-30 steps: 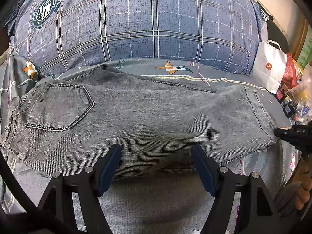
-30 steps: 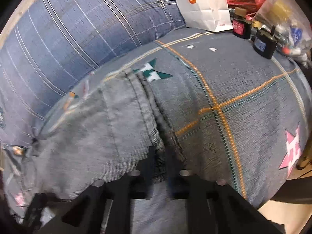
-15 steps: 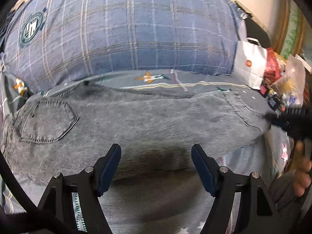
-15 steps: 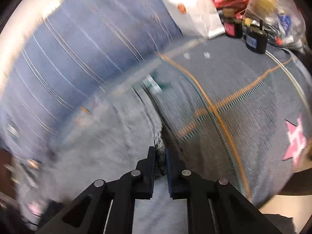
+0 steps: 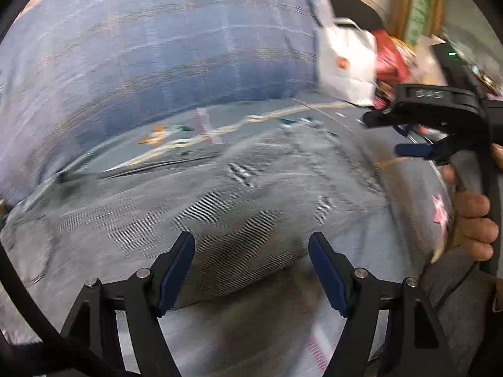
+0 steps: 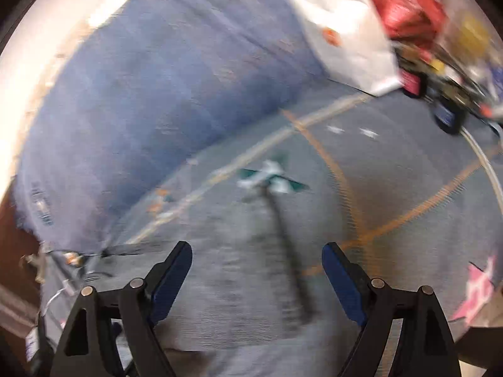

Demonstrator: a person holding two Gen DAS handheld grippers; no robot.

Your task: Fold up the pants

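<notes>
The grey denim pants (image 5: 239,201) lie folded lengthwise across the grey patterned bed cover (image 5: 195,125); both views are motion-blurred. My left gripper (image 5: 251,267) is open and empty, just above the pants' near edge. My right gripper (image 6: 256,278) is open and empty above the pants' hem end (image 6: 245,270). In the left wrist view the right gripper (image 5: 396,132) shows at the far right, held by a hand, lifted clear of the cloth.
A large blue plaid pillow (image 5: 157,56) lies behind the pants. A white paper bag (image 5: 345,62), a red bag (image 6: 408,3) and small cluttered items (image 6: 446,100) sit at the bed's far right. The bed edge is at the right.
My right gripper, which was shut on the pants' hem, has opened, let go and lifted away. The left view has swung to the right; the left gripper stays open.
</notes>
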